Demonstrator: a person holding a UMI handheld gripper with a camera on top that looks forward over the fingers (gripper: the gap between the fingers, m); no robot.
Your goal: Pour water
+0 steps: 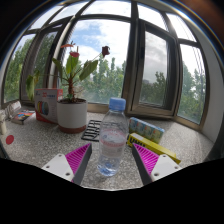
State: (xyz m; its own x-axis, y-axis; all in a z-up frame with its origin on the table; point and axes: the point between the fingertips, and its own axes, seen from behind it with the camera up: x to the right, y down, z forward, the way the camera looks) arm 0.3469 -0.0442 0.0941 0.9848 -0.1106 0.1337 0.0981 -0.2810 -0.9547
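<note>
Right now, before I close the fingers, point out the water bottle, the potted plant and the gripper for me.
Water bottle (113, 140): gripper view, on its clear body, between the fingers.
Potted plant (71, 113): gripper view, on the white pot, beyond the left finger.
Gripper (113, 160): gripper view, midway between the fingertips, open.

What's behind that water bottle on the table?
Right behind the water bottle, which stands between the open hand-held gripper fingers, lies a dark slatted object, partly covered by the bottle. Farther back stands a potted plant before the window.
</note>
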